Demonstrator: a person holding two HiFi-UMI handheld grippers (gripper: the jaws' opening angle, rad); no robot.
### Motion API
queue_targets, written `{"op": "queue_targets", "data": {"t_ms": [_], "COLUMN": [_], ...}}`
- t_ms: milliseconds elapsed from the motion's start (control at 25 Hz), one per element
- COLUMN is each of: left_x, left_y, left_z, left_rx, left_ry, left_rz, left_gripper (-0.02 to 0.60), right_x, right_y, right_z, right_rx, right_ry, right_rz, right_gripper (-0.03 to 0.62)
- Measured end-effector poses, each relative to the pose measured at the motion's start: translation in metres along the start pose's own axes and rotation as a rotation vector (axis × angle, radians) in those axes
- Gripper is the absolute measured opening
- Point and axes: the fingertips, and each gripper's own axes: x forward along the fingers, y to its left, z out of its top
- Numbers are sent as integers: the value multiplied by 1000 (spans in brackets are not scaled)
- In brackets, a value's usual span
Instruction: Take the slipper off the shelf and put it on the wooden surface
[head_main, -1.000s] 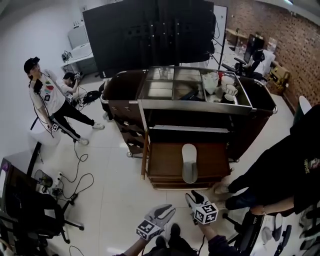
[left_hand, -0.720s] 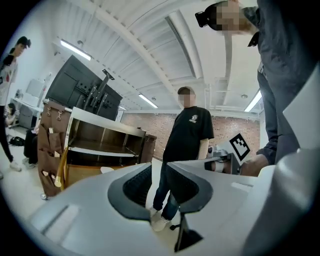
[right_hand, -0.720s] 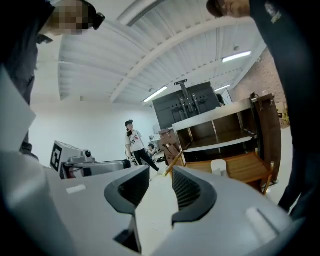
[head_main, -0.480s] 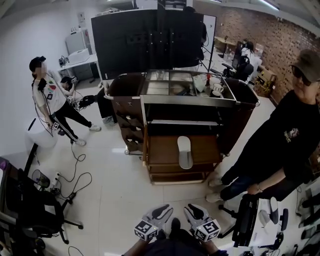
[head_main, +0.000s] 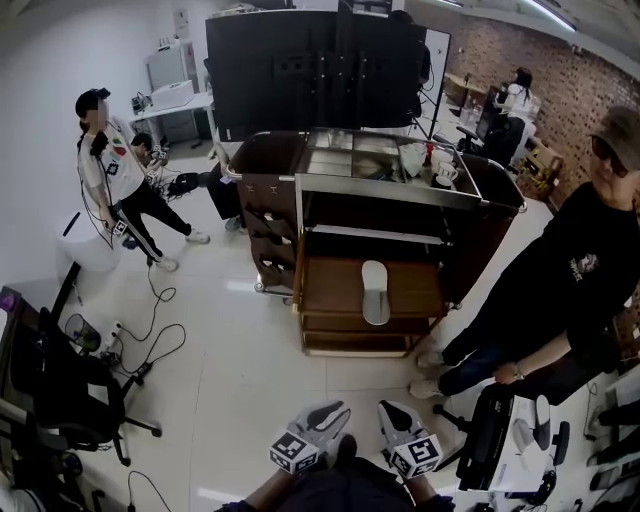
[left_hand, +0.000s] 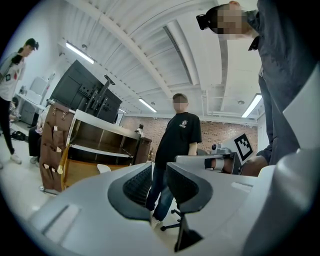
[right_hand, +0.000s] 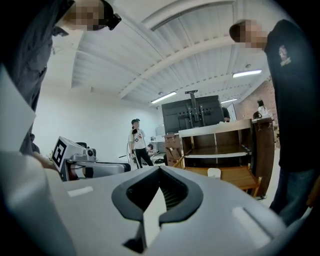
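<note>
A pale grey slipper (head_main: 375, 290) lies flat on the wooden surface (head_main: 330, 290) low in the dark cart; it also shows small in the left gripper view as the slipper (left_hand: 103, 168) and in the right gripper view as the slipper (right_hand: 214, 173). Both grippers are held low near my body, well short of the cart. My left gripper (head_main: 325, 415) (left_hand: 156, 182) stands open with a narrow gap and nothing in it. My right gripper (head_main: 392, 415) (right_hand: 159, 187) is shut, its jaws meeting on nothing.
The cart (head_main: 270, 160) has a steel top with cups (head_main: 445, 170). A person in black (head_main: 560, 290) stands right of it, a person in a white shirt (head_main: 110, 170) far left. An office chair (head_main: 60, 390) and floor cables (head_main: 150, 330) lie left.
The right gripper has drawn back from near the cart to beside the left one, close to my body. My view has lifted, bringing the person in black into sight. The slipper has not moved.
</note>
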Motion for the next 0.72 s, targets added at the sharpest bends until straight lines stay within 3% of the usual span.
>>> {"op": "queue_targets", "data": {"t_ms": [720], "left_x": [1], "left_y": [-5], "left_z": [7], "left_rx": [9], "left_ry": [-11], "left_rz": [5], "left_gripper": [98], "right_x": [5], "right_y": [6], "right_z": [4], "right_rx": [-11], "right_ry": [-7], "right_rz": [46], "right_gripper": [2]}}
